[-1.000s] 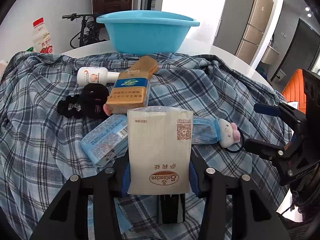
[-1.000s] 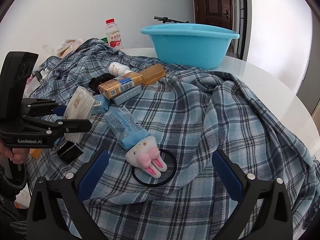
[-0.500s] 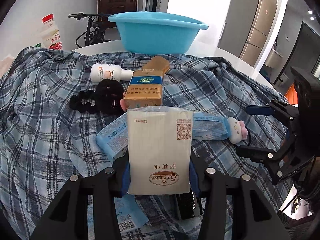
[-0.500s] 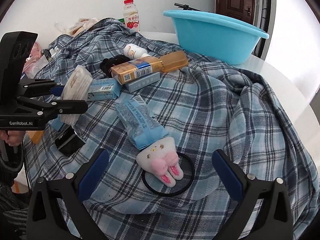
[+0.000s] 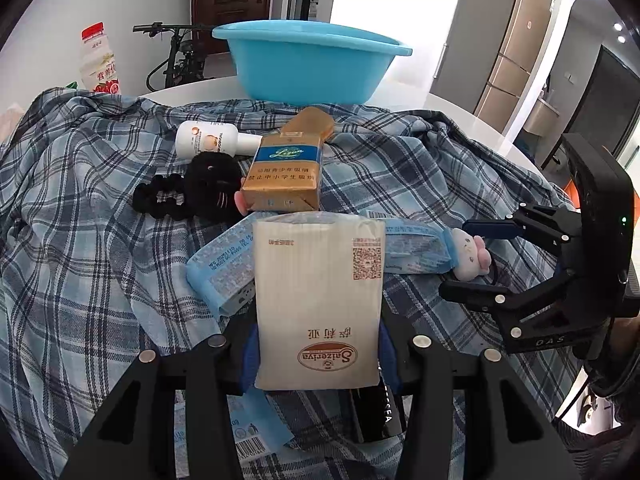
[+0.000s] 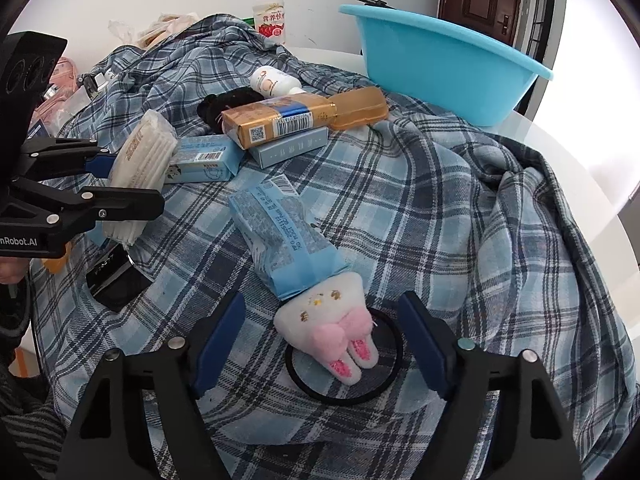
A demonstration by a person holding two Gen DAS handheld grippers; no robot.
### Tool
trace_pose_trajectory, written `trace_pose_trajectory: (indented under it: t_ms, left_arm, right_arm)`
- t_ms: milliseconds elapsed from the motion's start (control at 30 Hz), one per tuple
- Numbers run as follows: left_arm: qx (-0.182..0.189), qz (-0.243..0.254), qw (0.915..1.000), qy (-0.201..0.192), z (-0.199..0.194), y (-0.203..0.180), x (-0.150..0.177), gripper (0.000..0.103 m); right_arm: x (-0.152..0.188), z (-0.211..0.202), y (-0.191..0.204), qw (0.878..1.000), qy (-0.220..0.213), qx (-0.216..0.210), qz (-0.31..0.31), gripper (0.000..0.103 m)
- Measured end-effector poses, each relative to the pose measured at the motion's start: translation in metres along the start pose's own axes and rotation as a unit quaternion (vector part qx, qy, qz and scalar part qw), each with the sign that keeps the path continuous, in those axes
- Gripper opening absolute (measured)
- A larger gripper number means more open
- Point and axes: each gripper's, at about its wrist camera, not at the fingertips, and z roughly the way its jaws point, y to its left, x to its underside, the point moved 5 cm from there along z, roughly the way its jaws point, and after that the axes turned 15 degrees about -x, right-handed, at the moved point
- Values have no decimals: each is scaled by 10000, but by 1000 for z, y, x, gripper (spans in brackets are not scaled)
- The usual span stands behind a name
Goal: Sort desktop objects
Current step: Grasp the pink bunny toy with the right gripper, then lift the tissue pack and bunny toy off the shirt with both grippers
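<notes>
Left wrist view: the left gripper (image 5: 318,356) is clenching a beige tissue pack (image 5: 318,300); the right gripper (image 6: 320,344) is gaping wide around the plush bunny (image 6: 334,330); the blue basin's (image 5: 308,64) contents are hidden.

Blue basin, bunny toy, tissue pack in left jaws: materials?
Blue basin: looks like moulded plastic, smooth and slightly glossy, thin rolled rim.
Bunny toy: plush fabric, fuzzy white nap with pink ears.
Tissue pack: likely paper tissues in thin clear film; the film crinkles at the top edge and layered sheets show at the side.
</notes>
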Motion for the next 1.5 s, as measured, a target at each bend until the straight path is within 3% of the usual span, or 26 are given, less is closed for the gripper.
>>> trace_pose_trajectory:
  t_ms: [100, 133, 167, 1133, 1500]
  left_arm:
    - [-3, -14, 10000, 21, 0, 1, 1, 50]
    - [-1, -21, 10000, 29, 0, 1, 1, 50]
    - [2, -30, 10000, 34, 1, 1, 1, 50]
    - [-86, 173, 9998, 24, -8, -13, 4, 50]
    - [-92, 296, 9995, 17, -11, -22, 4, 50]
  right_arm:
    - [1, 1, -1, 9998, -4, 167, -69, 48]
    - [1, -1, -1, 9999, -19, 145, -81, 36]
    - [1, -3, -1, 10000, -29, 75, -48, 34]
    - [12, -29, 10, 9997, -228, 113, -21, 32]
    - [0, -44, 13, 9985, -531, 65, 70, 33]
